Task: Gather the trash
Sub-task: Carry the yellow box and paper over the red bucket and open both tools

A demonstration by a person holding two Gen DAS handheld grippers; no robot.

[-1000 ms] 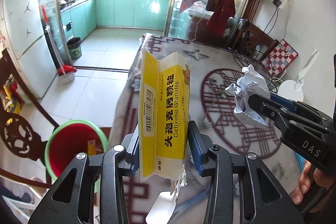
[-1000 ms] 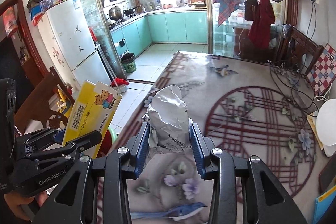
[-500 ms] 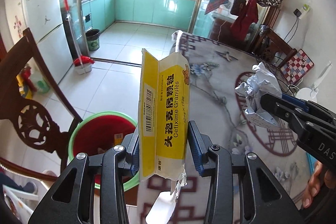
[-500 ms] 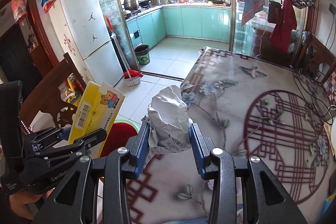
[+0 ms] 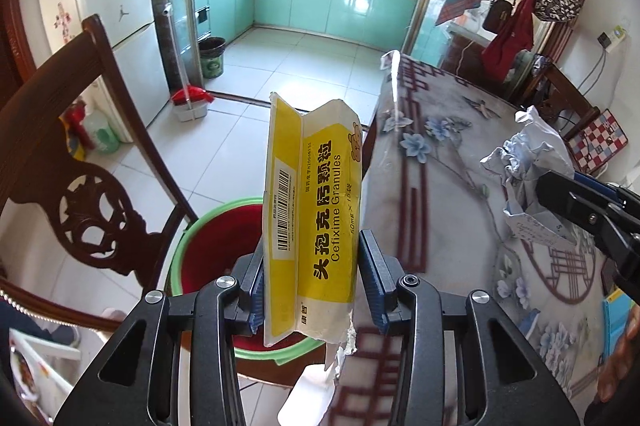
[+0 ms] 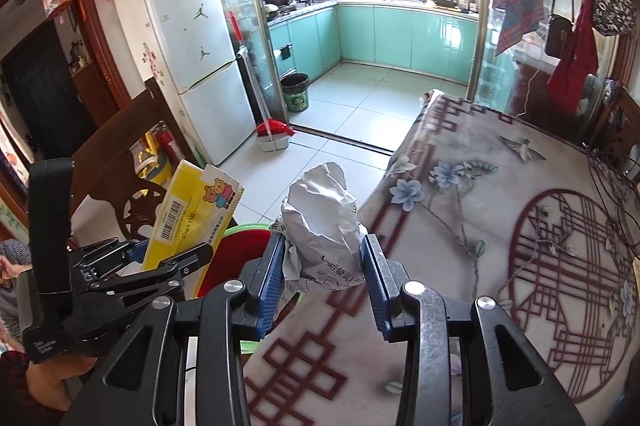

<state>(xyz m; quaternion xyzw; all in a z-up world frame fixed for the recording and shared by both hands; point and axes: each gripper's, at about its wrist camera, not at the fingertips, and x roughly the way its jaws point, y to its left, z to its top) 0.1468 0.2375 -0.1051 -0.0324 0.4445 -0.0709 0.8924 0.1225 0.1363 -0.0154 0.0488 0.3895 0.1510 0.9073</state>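
My left gripper (image 5: 312, 282) pinches a yellow "Cefixime Granules" box (image 5: 316, 222) above the red bin (image 5: 216, 250); right gripper (image 6: 322, 286) clamps crumpled paper (image 6: 322, 226).

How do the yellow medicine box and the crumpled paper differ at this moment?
The yellow medicine box is a flattened carton, printed yellow and white; the crumpled paper is a wadded white ball with faint writing. The left gripper clamps the box over the red bin; the right gripper clamps the paper over the table edge. Both stand upright between shut jaws.
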